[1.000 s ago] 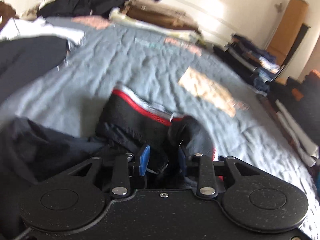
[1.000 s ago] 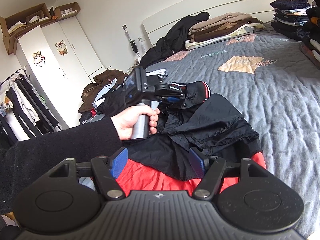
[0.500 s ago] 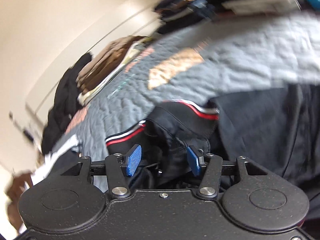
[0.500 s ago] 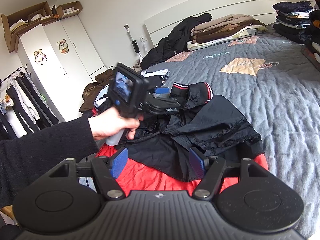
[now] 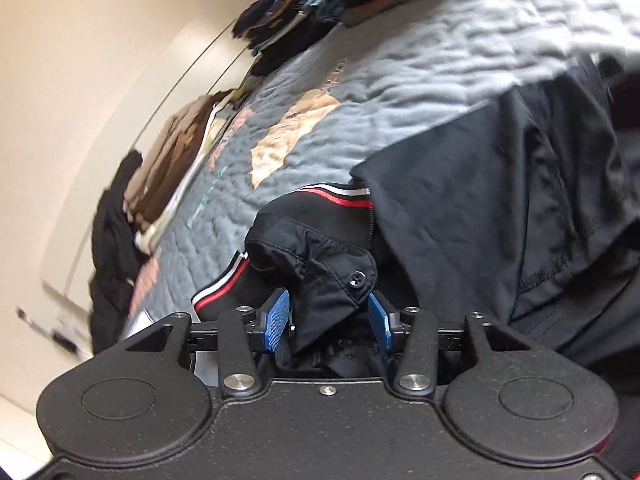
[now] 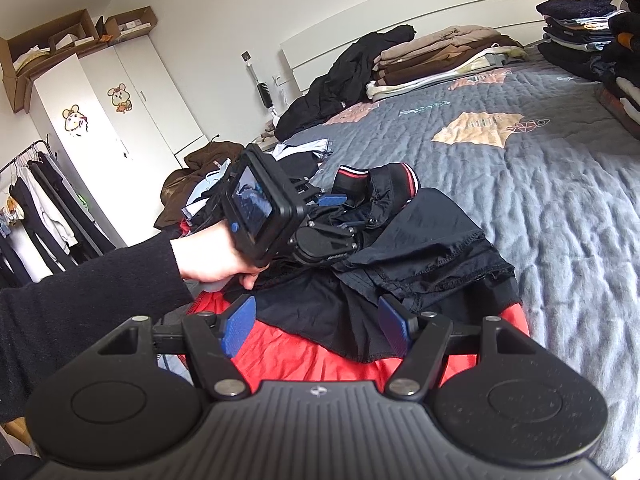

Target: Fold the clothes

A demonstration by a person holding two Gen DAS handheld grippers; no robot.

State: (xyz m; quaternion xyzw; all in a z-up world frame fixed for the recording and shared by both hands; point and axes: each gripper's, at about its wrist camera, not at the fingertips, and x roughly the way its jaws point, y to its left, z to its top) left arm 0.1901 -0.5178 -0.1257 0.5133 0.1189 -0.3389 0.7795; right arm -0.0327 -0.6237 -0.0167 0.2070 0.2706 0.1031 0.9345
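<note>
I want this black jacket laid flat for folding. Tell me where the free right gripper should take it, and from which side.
Probably the black hem edge just ahead of the right gripper, approached straight from the near side. That stitched edge lies raised over the red lining, so a pad may slip under. The left gripper is closing around the collar flap.

The black jacket with red-and-white striped trim [image 6: 404, 240] hides most of the red fabric [image 6: 304, 356] beneath; folded stacks [image 5: 288, 28] beyond the jacket blur.
</note>
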